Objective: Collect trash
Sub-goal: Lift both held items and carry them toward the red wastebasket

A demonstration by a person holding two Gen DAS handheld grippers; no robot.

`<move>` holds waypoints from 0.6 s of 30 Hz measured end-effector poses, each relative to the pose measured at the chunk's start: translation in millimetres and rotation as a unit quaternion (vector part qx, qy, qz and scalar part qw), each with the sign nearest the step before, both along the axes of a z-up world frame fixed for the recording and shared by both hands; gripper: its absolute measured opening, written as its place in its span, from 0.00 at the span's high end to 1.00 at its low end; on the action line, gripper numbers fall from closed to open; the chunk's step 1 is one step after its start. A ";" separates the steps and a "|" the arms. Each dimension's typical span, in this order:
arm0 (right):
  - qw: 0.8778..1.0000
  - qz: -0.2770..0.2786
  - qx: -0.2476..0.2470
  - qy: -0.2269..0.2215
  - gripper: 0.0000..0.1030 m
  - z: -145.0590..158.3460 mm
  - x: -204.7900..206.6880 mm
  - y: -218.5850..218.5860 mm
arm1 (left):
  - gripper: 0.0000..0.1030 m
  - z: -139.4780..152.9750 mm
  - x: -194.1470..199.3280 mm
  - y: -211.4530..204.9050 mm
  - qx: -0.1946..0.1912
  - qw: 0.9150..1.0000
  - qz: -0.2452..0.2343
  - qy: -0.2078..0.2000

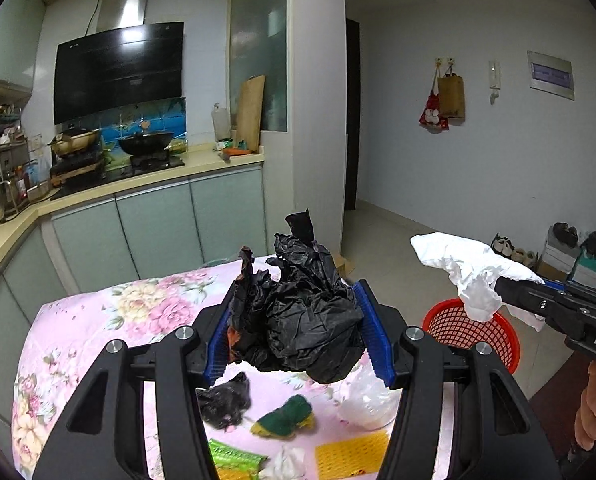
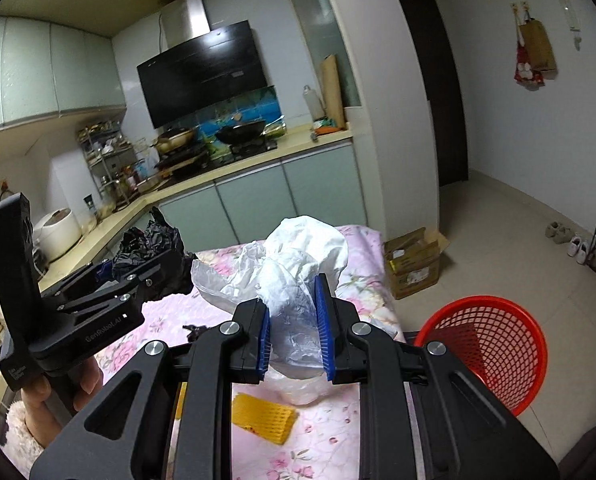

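Hiding left claw (image 1: 298, 332) pads: crumpled black bag (image 1: 310, 320)

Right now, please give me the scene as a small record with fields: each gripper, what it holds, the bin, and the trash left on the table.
left gripper: shut on crumpled black plastic bag, lifted above the table
right gripper: shut on white plastic bag
bin: red mesh basket on the floor, right of the table
table: floral pink cloth
trash on table: yellow foam net, green sponge, green wrapper, white tissue
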State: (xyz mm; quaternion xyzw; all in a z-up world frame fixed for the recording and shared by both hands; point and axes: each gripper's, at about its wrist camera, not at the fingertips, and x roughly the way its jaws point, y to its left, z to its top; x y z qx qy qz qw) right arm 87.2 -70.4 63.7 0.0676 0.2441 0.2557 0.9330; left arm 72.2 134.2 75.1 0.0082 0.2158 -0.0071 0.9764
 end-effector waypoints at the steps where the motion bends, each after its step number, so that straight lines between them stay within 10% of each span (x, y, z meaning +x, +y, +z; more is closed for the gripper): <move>1: 1.000 -0.003 0.001 -0.001 0.81 0.6 0.1 -2.2 | 0.48 -0.2 0.2 -1.2 0.001 1.000 0.000 -0.002; 18: 0.998 -0.060 0.013 0.006 0.81 -3.5 9.4 -32.9 | 0.48 -9.7 22.5 -36.0 0.009 1.000 -0.019 -0.002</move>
